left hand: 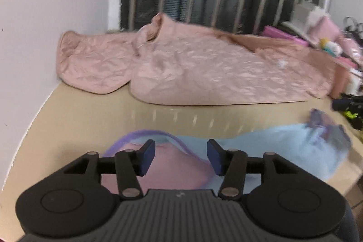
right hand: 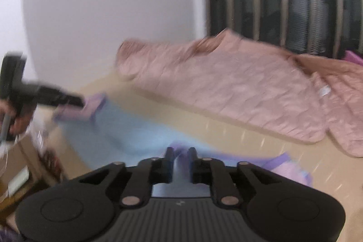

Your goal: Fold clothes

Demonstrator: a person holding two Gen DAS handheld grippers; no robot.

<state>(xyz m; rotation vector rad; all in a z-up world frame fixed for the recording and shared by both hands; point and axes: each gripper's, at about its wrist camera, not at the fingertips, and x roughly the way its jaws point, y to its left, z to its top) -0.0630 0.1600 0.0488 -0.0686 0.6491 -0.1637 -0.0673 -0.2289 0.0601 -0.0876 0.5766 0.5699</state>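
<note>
- Step: early — the light-blue garment (left hand: 283, 146) with lilac trim lies spread on the near part of the beige table (left hand: 68, 119), not yet folded.
- Left gripper (left hand: 181, 157): jaws apart, over its pink-lilac end, nothing pinched.
- Right gripper (right hand: 180, 160): jaws nearly together w/ a bit of cloth between; can't tell if pinched.
- Next, prob.: pinch an edge each side, lift, lay over.
- Room: pink quilted jacket (left hand: 204, 69) fills the back by the wall — near table edge close, so fold in the bare strip between.

R tool (right hand: 180, 157) jaws narrow over blue cloth (right hand: 127, 126); pink jacket (right hand: 238, 83) behind, blurry.
</note>
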